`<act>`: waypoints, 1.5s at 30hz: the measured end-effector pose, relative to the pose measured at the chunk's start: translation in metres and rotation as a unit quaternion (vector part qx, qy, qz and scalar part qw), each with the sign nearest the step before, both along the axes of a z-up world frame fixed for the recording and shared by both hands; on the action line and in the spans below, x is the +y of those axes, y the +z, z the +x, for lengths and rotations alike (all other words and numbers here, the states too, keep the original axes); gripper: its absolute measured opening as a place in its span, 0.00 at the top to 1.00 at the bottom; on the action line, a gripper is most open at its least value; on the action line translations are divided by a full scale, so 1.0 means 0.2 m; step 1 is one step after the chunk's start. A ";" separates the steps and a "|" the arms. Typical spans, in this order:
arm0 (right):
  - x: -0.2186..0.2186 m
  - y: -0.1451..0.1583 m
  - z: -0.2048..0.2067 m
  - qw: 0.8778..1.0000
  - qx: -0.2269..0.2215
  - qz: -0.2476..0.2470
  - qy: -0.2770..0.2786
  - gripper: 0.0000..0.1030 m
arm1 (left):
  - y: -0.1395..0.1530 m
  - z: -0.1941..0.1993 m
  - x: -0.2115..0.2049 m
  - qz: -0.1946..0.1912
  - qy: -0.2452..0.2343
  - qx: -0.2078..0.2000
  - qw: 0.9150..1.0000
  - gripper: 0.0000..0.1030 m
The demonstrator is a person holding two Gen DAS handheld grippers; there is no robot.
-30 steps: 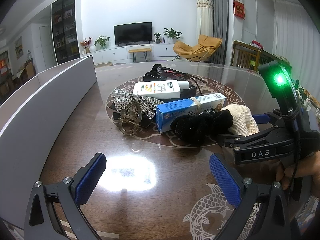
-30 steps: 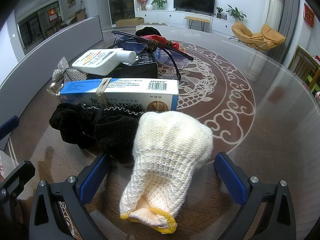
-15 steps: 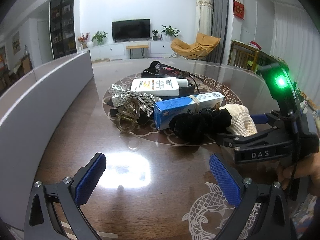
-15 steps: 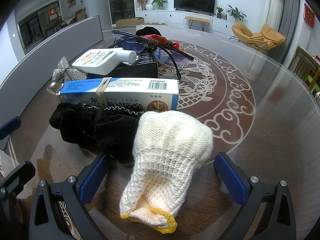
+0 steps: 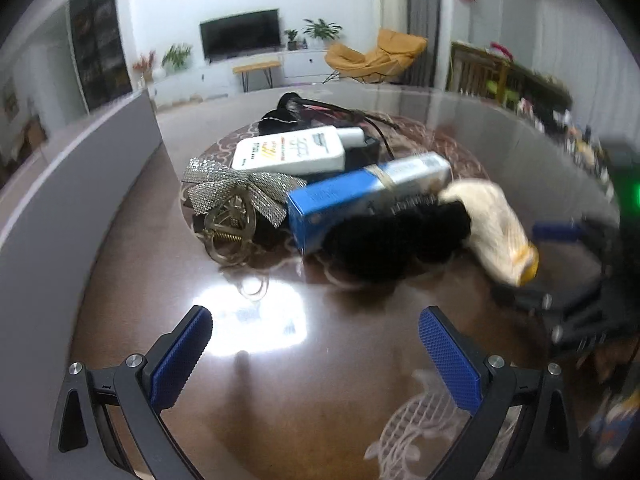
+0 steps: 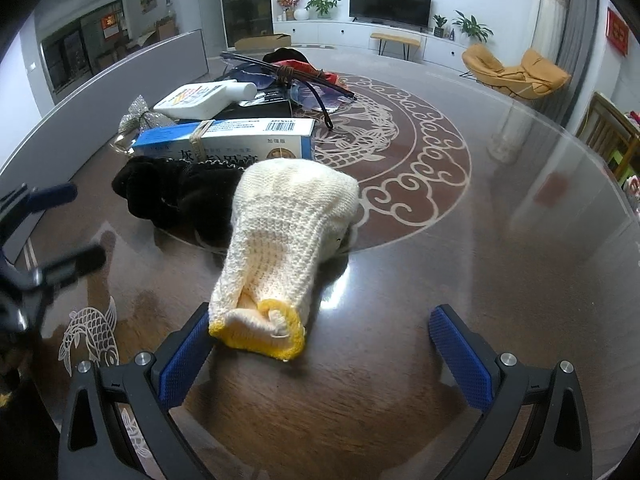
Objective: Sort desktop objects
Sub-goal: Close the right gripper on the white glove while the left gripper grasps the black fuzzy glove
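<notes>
A cream knitted glove (image 6: 288,220) with a yellow cuff lies on the brown table, its cuff just in front of my right gripper (image 6: 320,330), close to the left finger. That gripper is open and holds nothing. Against the glove's left side lies a black scrunchie (image 6: 180,196), with a blue box (image 6: 240,140) and a white bottle (image 6: 200,100) behind it. My left gripper (image 5: 314,332) is open over bare tabletop, short of the pile. It sees a silver bow (image 5: 236,188), a hair claw clip (image 5: 232,232), the blue box (image 5: 360,192) and the glove (image 5: 492,216).
Glasses (image 6: 288,76) and dark items lie at the back of the pile. A long grey panel (image 5: 80,184) stands along the table's left side. The glossy table (image 6: 500,240) has a fish and cloud pattern. The right gripper's body (image 5: 580,280) shows blurred at the left view's right edge.
The left gripper has moved closer to the pile, and its view is blurred by motion. The right gripper has drawn back, so only the glove's cuff now sits near its fingertips.
</notes>
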State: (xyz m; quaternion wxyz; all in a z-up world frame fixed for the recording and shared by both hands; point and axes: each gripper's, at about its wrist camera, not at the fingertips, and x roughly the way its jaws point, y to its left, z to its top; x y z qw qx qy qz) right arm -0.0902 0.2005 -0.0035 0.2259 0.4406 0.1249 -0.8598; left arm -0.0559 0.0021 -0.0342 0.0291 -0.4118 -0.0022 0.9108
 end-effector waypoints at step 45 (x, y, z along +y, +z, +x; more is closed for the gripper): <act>0.00 0.00 0.01 1.000 0.000 -0.001 0.000 0.00 | -0.01 0.07 -0.09 0.089 -0.054 -0.070 0.992 0.69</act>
